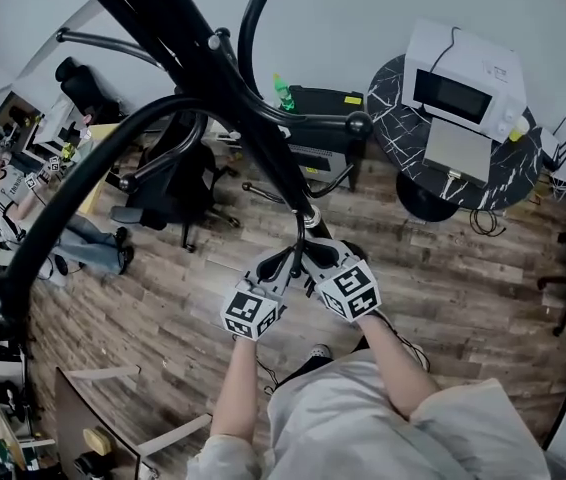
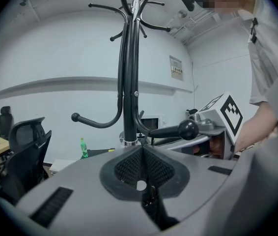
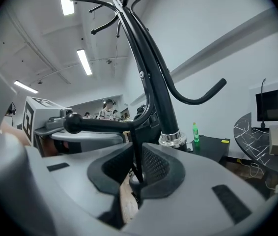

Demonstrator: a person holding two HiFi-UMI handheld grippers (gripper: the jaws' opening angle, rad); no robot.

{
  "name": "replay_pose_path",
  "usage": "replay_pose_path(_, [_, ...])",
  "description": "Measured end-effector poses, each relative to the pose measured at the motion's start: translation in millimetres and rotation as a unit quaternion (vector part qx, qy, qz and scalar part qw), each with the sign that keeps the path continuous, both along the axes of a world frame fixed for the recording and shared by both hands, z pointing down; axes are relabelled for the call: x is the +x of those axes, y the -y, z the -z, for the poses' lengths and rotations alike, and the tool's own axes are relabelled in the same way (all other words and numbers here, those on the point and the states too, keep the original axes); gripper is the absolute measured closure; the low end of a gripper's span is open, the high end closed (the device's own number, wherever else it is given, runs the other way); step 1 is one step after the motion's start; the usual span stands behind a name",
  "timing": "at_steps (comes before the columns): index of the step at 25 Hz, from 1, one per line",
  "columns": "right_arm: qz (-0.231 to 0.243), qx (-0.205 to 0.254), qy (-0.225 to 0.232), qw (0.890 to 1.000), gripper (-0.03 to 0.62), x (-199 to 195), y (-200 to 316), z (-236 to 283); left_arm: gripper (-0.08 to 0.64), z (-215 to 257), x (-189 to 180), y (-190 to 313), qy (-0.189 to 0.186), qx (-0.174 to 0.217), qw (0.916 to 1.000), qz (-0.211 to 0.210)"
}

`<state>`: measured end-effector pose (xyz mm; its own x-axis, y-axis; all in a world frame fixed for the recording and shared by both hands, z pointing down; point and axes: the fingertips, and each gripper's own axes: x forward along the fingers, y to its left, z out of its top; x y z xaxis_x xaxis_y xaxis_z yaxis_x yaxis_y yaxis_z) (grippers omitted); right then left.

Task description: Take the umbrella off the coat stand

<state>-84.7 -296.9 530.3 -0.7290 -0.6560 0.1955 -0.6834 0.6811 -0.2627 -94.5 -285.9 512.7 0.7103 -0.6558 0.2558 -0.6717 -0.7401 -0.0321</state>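
Observation:
The black coat stand [image 1: 213, 78] rises right in front of me, its pole [image 2: 129, 82] close ahead of both grippers. In the right gripper view, a thin black strap [image 3: 131, 146] hangs from a ball-tipped hook arm [image 3: 95, 124] and runs down between the pads of my right gripper [image 3: 135, 161]. The jaws stand narrowly apart around the strap. My left gripper [image 2: 141, 168] is shut, pads together, just short of the pole and below the same hook arm [image 2: 178, 130]. From the head view both grippers [image 1: 285, 260] [image 1: 315, 255] meet at the pole. The umbrella's body is hidden.
Curved black hooks [image 1: 83, 168] arch over the hands. A black office chair [image 1: 178, 183] stands to the left. Behind the stand is a dark cabinet [image 1: 323, 103] with a green bottle [image 1: 283, 93]. A microwave [image 1: 463, 83] sits on the round marble table [image 1: 393, 118]. People sit at desks far left [image 1: 3, 188].

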Motion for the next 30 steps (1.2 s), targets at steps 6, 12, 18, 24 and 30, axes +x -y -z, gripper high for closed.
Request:
replay_pose_path(6, [-0.024,0.034,-0.051,0.998,0.584,6.3,0.3,-1.1,0.537,-0.1,-2.1,3.1,0.006,0.006,0.9999,0.014])
replay_pose_path(12, [-0.035,0.041,-0.058,0.997,0.584,14.4,-7.3,4.8,0.537,5.8,-6.8,-0.3,-0.006,0.012,0.9997,0.019])
replay_pose_path(18, [-0.040,0.035,-0.053,0.997,0.584,26.0,-4.0,2.2,0.537,2.6,-6.1,2.9,-0.018,0.012,0.9994,0.027])
replay_pose_path(24, [-0.045,0.043,-0.050,0.997,0.584,33.3,-5.8,12.2,0.537,7.9,-6.9,4.4,-0.033,0.012,0.9986,0.040])
replay_pose_path(30, [-0.052,0.055,-0.049,0.996,0.584,34.6,-11.1,24.6,0.537,12.4,-3.8,3.2,-0.031,0.015,0.9985,0.043])
